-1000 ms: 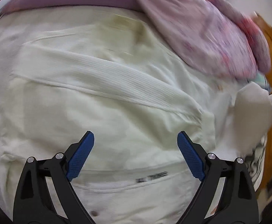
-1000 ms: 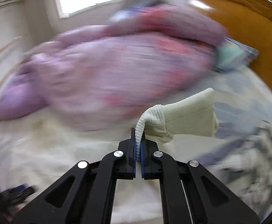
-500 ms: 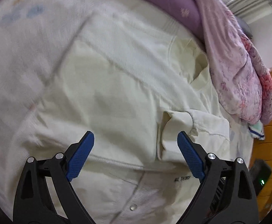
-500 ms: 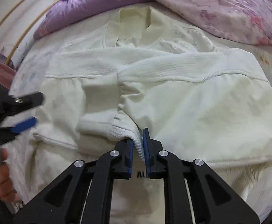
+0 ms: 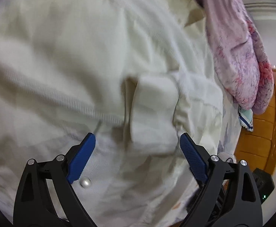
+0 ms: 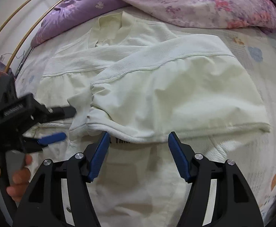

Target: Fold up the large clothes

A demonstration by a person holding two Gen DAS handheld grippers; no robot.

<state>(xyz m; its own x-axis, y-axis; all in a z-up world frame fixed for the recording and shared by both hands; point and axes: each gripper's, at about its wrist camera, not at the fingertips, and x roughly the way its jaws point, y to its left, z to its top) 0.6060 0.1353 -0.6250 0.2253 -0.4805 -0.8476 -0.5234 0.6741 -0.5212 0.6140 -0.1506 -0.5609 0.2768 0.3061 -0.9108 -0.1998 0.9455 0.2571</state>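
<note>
A large cream-white garment (image 6: 156,98) lies spread on the bed, collar at the far end, both sleeves folded across its body. The right sleeve's ribbed cuff (image 6: 100,126) rests near the garment's middle. My right gripper (image 6: 138,147) is open and empty, just in front of that cuff. My left gripper (image 5: 138,151) is open and empty, hovering close over the folded cuff (image 5: 153,109). It also shows in the right wrist view (image 6: 50,124), at the garment's left side, held by a hand.
A pink and purple floral quilt (image 6: 194,1) is heaped at the bed's far end. The patterned bedsheet (image 6: 255,53) shows to the right. A wooden headboard (image 5: 270,132) stands at the right edge of the left wrist view.
My right gripper laid the sleeve across the garment and opened, letting go of the cuff. My left gripper moved in closer over the folded cuff.
</note>
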